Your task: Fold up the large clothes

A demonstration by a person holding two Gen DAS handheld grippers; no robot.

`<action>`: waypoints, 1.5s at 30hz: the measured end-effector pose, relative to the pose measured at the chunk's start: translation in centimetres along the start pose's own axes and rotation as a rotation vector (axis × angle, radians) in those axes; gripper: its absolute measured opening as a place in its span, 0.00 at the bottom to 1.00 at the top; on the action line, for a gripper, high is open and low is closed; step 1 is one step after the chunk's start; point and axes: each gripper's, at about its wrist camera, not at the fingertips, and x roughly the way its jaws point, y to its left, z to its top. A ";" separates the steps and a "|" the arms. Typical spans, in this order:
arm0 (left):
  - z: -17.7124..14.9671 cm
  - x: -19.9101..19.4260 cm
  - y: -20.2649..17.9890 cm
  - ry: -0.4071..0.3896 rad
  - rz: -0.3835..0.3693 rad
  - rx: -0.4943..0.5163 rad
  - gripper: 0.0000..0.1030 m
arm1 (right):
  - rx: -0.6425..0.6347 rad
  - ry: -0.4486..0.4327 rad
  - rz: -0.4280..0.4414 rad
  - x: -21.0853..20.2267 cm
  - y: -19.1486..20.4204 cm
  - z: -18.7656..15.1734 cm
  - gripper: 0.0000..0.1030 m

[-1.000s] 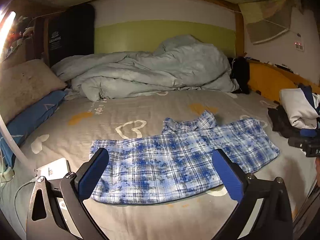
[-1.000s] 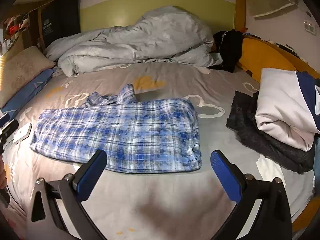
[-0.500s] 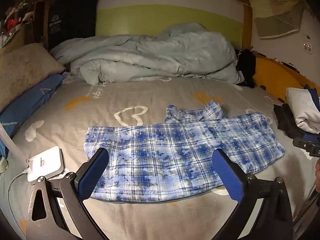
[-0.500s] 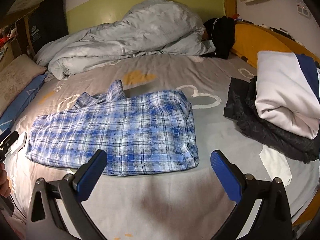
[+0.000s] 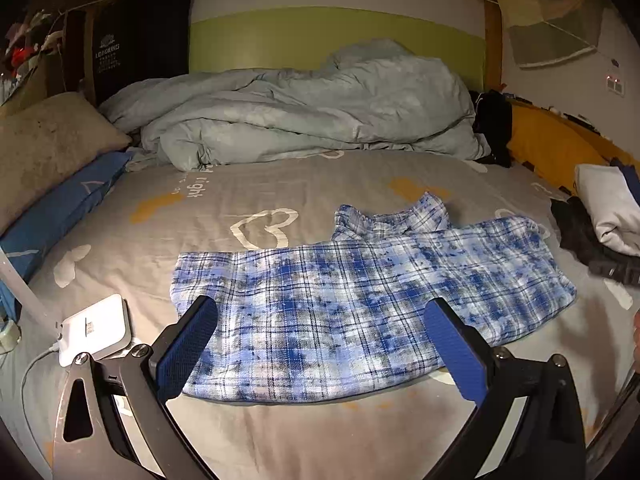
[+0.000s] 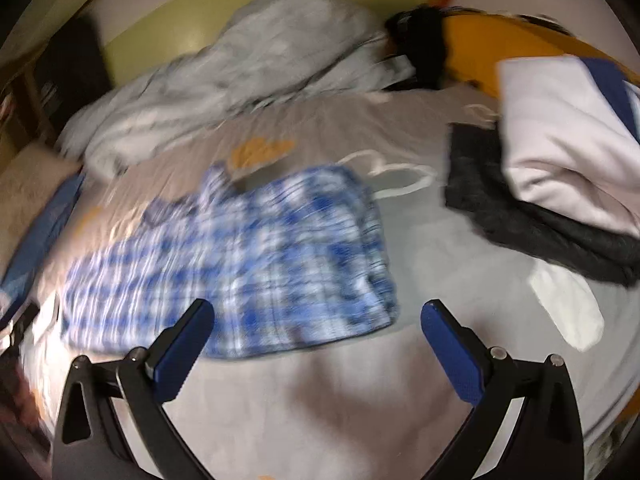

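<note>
Bed (image 5: 280, 184) spread ahead of both pairs of fingers, duvet (image 5: 304, 112) heaped far beyond. Plaid garment (image 5: 360, 304) lying flat just past the left gripper (image 5: 320, 344), jaws wide, empty; seemingly folded once lengthwise, further folds apparently remaining. Same garment ahead-left of the right gripper (image 6: 316, 340), also spread wide, holding nothing. Folded pile (image 6: 560, 160) beyond its right finger, probably finished.

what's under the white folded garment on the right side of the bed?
A dark grey garment lies under the white folded garment, sticking out at its front and left. How far it runs beneath is covered, as is anything else below.
</note>
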 end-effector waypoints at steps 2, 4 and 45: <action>-0.1 0.0 0.0 0.001 0.002 0.000 1.00 | 0.000 -0.097 -0.036 -1.5 0.1 -0.1 1.00; -0.1 -0.1 0.1 -0.002 -0.001 -0.004 1.00 | -0.042 -0.154 -0.015 -2.6 0.7 -0.2 1.00; 0.2 1.1 -0.2 -0.011 0.121 0.015 1.00 | 0.063 -0.162 0.074 1.7 2.8 0.8 0.08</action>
